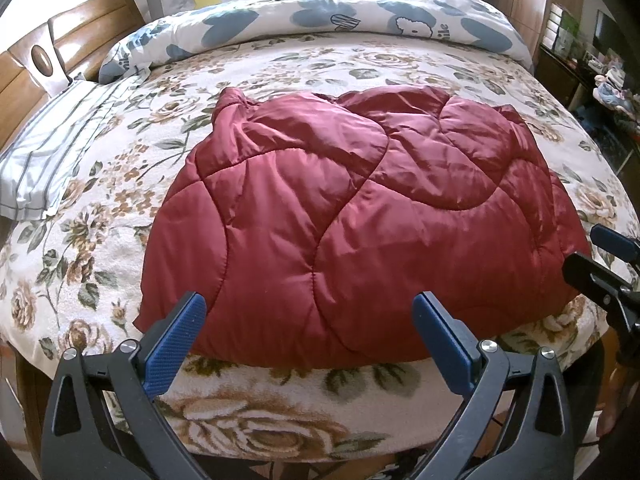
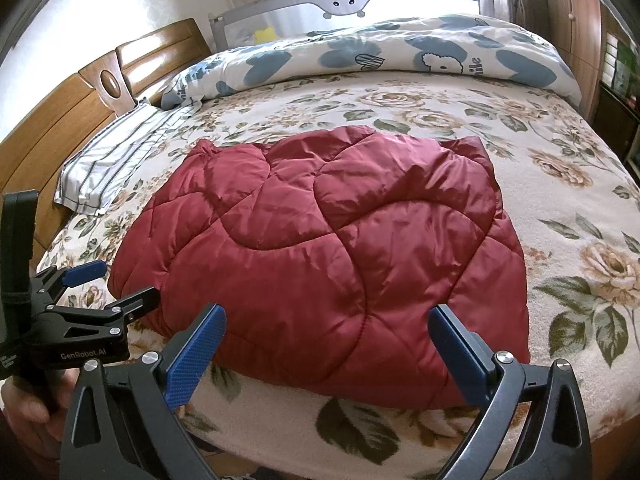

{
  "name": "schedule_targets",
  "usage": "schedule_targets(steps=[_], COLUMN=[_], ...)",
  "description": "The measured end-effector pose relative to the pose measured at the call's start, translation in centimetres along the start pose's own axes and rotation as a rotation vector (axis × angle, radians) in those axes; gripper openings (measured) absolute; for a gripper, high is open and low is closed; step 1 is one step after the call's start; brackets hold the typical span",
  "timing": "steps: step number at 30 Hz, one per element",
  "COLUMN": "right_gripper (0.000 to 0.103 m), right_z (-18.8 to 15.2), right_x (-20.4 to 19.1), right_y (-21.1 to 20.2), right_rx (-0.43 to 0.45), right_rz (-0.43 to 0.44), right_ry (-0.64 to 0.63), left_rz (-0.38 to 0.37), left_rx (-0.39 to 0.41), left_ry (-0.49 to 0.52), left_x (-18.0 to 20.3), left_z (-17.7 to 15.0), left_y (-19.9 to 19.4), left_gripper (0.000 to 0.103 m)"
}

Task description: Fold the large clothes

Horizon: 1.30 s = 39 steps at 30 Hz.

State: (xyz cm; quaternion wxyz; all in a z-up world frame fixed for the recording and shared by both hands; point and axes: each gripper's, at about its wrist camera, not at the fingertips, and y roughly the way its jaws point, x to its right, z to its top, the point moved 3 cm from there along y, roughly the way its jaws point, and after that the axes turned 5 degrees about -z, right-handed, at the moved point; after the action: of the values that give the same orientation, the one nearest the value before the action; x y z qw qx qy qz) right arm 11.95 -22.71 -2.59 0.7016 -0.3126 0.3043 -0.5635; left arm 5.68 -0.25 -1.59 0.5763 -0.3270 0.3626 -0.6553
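Floral bedspread (image 1: 120,208) carries the red quilted jacket (image 1: 340,216) near its front edge, so your left gripper (image 1: 308,332) and right gripper (image 2: 326,344) hover wide, empty, lined up on the hem.

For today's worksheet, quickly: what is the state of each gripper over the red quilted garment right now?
Left gripper: open, holding nothing, just short of the red quilted garment.
Right gripper: open, holding nothing, at the garment's near edge.
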Motion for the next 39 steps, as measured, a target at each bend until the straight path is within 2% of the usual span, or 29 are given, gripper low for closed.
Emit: schedule_targets(steps=[39], right_gripper=[0.102], right_z=[0.23], right_x=[0.34], right_y=[0.69], right_rx=[0.000], right_rz=[-0.006], right_ry=[0.008], left_rz=[0.000], left_rx=[-0.001], left_ry=[-0.001], left_x=[-0.09], left_z=[0.17], left_y=[0.14], left_gripper=[0.103])
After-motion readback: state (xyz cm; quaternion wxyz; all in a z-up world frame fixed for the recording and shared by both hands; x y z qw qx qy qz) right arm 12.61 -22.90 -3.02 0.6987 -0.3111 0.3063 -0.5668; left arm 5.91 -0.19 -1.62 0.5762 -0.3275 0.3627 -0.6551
